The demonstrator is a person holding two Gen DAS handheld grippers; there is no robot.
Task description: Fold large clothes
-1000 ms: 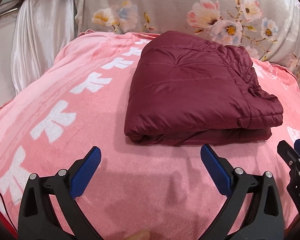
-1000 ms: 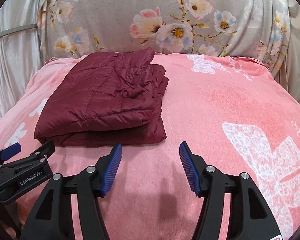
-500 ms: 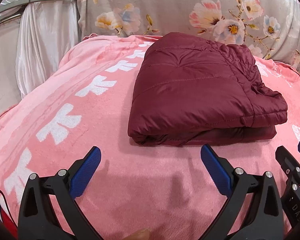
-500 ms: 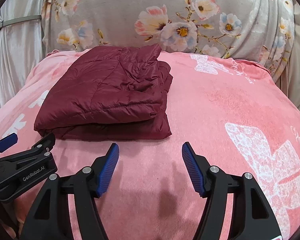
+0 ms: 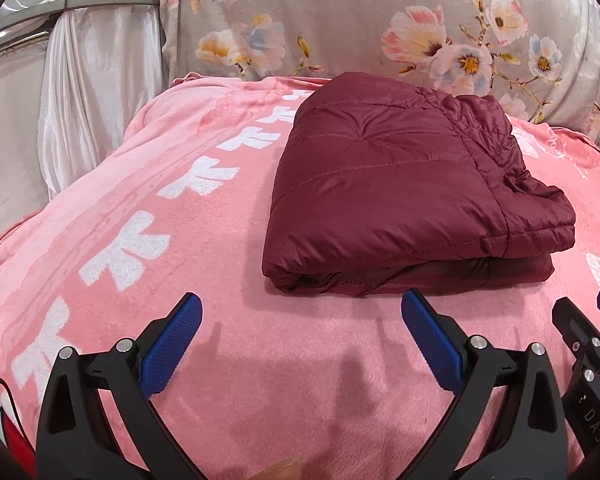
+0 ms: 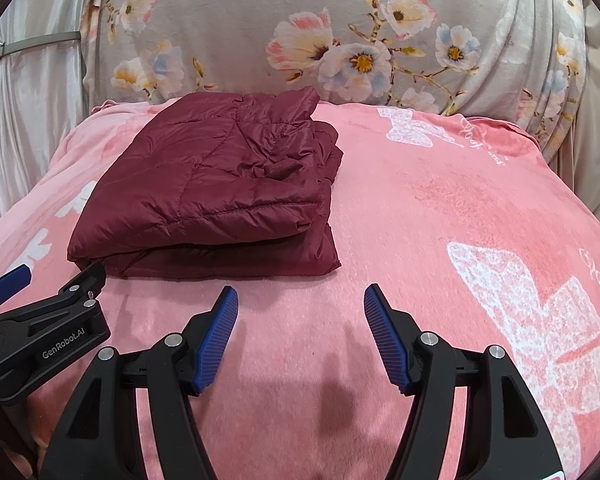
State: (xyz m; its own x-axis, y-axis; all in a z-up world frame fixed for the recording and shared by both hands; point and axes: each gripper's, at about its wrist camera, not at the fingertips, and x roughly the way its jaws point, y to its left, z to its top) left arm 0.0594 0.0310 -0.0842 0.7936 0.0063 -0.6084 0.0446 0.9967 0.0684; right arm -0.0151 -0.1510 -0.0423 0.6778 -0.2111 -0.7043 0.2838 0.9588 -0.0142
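So over on the far left there's a shiny white curtain cinched with a grey tie-back, and next to it a big grey cover with pink and blue flowers running across the whole back of the scene. Everything in front of that is a fuzzy pink blanket with a row of white bow shapes down its left side and bigger white butterfly prints on the right half.

Left gripper hangs low over the near edge of the blanket, blue pads spread wide, nothing between them, just bare pink fleece underneath. A fingertip peeks in at the very bottom of that view.

Just past it, left of centre on the blanket, sits the maroon puffer jacket. It's already folded into a chunky rectangle, quilted stitch lines running across the top, slightly glossy fabric. The near edge shows stacked layers, the top one puffier and the bottom one flatter and darker. The right side is messier, with bunched, wrinkled fabric where the edges gather, and a bit of the lower layer sticking out further right. Neither claw touches it.

Right gripper is near the jacket's right front corner, also gaping apart with nothing in it, hovering over plain blanket. The two tools sit side by side along the near edge.
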